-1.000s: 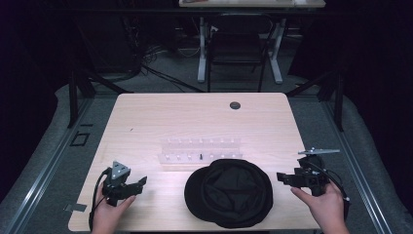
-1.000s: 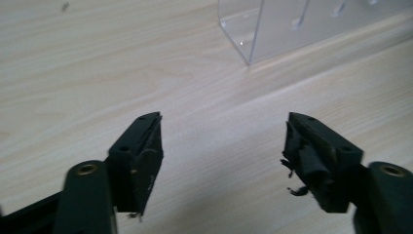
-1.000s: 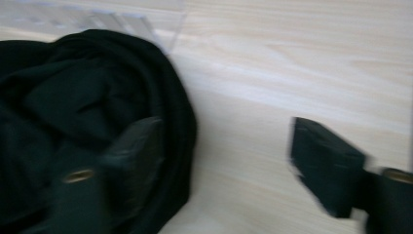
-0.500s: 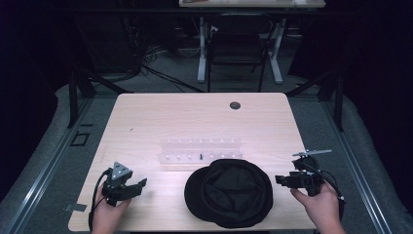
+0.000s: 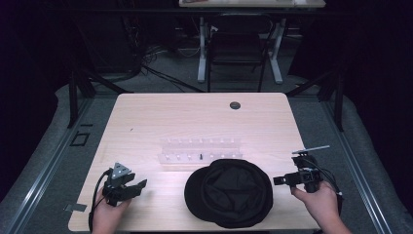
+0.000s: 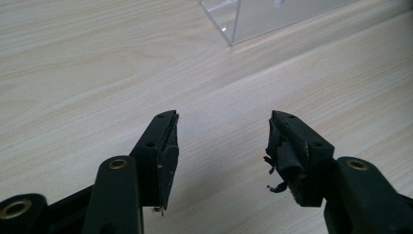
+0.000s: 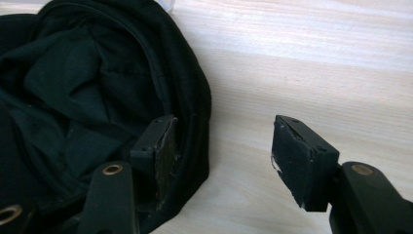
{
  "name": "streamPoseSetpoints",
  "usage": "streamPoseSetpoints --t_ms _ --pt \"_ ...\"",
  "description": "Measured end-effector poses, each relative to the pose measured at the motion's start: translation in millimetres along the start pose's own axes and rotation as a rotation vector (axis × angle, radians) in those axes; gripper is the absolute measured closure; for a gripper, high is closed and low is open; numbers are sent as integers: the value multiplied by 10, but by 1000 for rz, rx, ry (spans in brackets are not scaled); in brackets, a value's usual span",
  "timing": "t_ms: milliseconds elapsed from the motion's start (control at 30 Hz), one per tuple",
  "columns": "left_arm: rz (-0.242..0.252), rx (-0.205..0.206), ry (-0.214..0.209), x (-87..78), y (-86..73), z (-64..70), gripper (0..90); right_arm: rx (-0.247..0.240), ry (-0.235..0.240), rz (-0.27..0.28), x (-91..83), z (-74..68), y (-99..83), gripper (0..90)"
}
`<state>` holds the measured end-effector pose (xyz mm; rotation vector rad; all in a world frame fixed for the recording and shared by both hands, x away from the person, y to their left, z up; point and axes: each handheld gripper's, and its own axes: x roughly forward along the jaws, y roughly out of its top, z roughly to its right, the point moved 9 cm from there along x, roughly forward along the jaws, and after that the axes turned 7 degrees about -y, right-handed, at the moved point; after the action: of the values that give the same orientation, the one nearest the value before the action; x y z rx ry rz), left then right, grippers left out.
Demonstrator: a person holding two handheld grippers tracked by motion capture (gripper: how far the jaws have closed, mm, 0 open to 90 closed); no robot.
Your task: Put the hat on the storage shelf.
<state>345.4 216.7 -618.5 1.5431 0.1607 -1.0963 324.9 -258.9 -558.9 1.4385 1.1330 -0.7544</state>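
Right gripper view looks along the right gripper [image 7: 221, 156], whose fingers are spread wide and hold nothing; one finger [image 7: 163, 151] overlaps the rim of the floppy black cloth cap [image 7: 92, 97], lying opening-up on the pale wooden bench [image 7: 316, 58], while the other stands over bare wood. The cap's edge thus sits at the mouth of the gap, to the side of the cap-side finger. In the high view the cap [image 5: 230, 192] lies just inward of the right gripper [image 5: 292, 179] and well apart from the left gripper [image 5: 129, 186], so the right hand is likely nearer for any grab. The left gripper's fingers are also wide apart and empty, pointing toward a clear plastic rack [image 6: 263, 17].
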Motion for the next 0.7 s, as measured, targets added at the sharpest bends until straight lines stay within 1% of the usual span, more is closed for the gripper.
streamPoseSetpoints --t_ms 33,67,100,133,167,200,233,267,367,400,467,500,533,567,600,633,667,700 --pt "0 0 0 0 0 0 451 0 0 0 0 0 0 417" --pt "3 -3 0 2 0 1 451 -8 5 -17 -1 -3 -8 427" --pt "2 -2 -1 1 -1 0 451 2 6 -14 10 -15 -3 443" --pt "5 -1 -4 4 0 -1 451 -2 10 -24 13 -21 -11 448" --pt "6 -4 -8 4 1 2 459 7 11 -27 23 -28 -14 454" --pt "8 -5 -9 4 2 0 462 26 22 -44 46 -36 -27 473" --pt "8 -5 -9 4 2 0 457 26 22 -44 46 -36 -27 473" --pt "9 -3 -9 3 4 1 455 40 26 -58 69 -33 -38 487" --pt "13 -4 -5 4 4 -2 452 43 13 -57 99 -27 -43 493" --pt "20 -13 -9 7 6 -1 453 44 19 -64 119 -27 -57 503" --pt "11 -14 -19 13 -3 0 465 51 38 -72 145 -61 -70 510" --pt "11 -14 -19 13 -3 0 468 54 37 -73 158 -72 -74 514" --pt "1 -15 -20 20 -12 3 468 47 39 -81 167 -77 -81 518" --pt "0 -13 -21 22 -12 5 468 59 42 -77 181 -95 -77 527" --pt "0 -13 -21 22 -12 5 470 59 42 -77 181 -95 -77 527" --pt "0 -12 -21 23 -11 8 470 44 40 -86 183 -91 -80 536" --pt "3 -10 -21 26 -9 9 471 50 40 -81 195 -99 -72 546" --pt "3 -13 -21 29 -10 12 472 51 50 -86 216 -103 -65 567"
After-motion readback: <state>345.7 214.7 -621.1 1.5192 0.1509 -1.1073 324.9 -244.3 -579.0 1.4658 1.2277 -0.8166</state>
